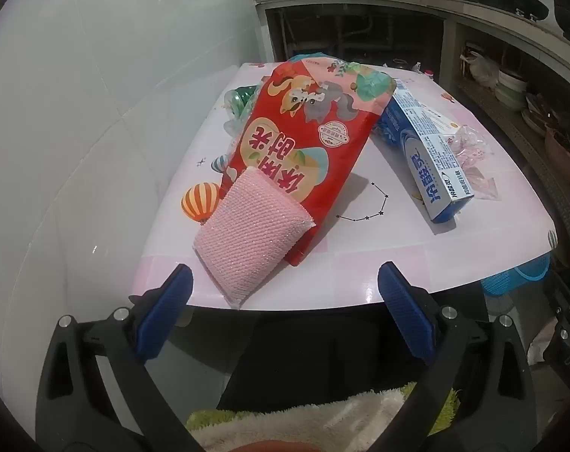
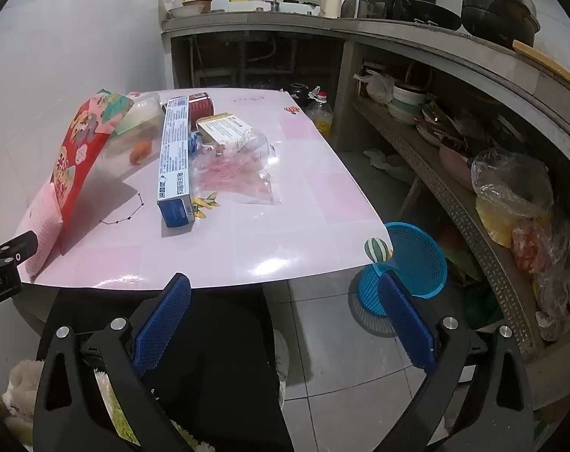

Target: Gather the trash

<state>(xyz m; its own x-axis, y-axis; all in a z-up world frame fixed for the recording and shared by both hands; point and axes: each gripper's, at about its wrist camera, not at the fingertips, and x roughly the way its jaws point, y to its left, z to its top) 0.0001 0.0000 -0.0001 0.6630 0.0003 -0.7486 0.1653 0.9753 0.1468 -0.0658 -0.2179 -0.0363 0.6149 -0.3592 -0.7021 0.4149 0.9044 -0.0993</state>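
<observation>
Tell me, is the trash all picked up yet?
Not yet. Nothing looks collected: the blue basket on the floor beside the table shows nothing inside. Nothing is in hand either; the left claw and right claw are both open and empty. Still on the table: the red snack bag, pink sponge, toothpaste box and clear plastic wrapper.

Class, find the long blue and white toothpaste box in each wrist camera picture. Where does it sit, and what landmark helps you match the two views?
Left wrist: toothpaste box right of centre, on the table's right side.
Right wrist: toothpaste box left of centre, end pointing at the camera.
Shared landmark: the red snack bag to its left.
</observation>
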